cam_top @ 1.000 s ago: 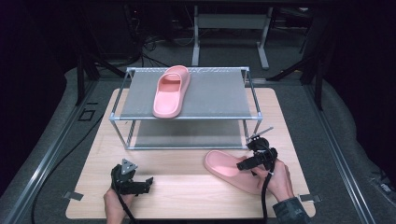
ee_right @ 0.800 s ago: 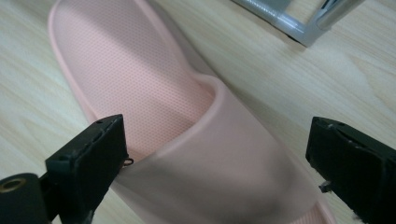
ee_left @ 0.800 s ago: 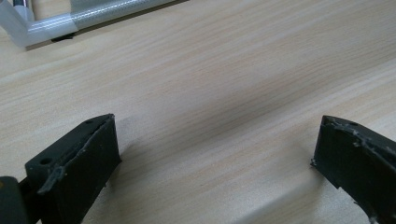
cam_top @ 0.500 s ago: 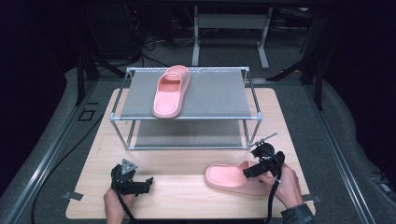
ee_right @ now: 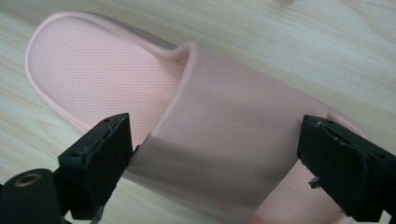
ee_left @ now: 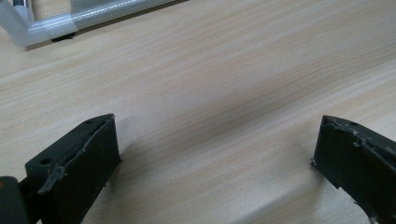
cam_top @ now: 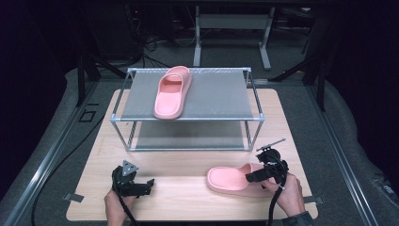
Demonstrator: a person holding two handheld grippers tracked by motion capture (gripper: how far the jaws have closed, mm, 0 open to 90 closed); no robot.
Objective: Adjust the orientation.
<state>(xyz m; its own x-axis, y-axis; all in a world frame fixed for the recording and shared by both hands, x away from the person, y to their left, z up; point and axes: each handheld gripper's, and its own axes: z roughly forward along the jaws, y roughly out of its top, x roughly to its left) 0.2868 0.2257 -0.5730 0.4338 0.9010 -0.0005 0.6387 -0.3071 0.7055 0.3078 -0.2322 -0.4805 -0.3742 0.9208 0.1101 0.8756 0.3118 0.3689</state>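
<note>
One soft pink foam slipper point(cam_top: 171, 92) is already up on the grey mesh top of the metal-framed shoe rack point(cam_top: 221, 94), well ahead of both tongs, toe pointing away. By the look of it that is half the job done.

The second pink foam slipper point(cam_top: 231, 180) lies flat on the light wooden desk point(cam_top: 188, 162), sole down, right at the right tongs point(cam_top: 251, 177). In the right gripper view the strap of this slipper point(ee_right: 224, 140) sits squarely between the two black jaws. The near jaw looks to be touching the strap's edge, while the far jaw stands just beside the other edge, apart from it. So the tongs are straddling the strap and have just been narrowing onto it, but I would not call it a clamp yet; the strap shows no pinch and the slipper rests on the wood.

The left tongs point(cam_top: 141, 187) sit near the front edge of the desk, well apart from the slipper, off to its left. In the left gripper view their jaws stand wide with bare woodgrain between them, and a corner of the rack's frame point(ee_left: 42, 25) shows ahead.

What is left, as I judge it: close on that strap, lift the slipper clear, carry it forward to the rack and set it beside its partner, where the mesh has free room to the right.
</note>
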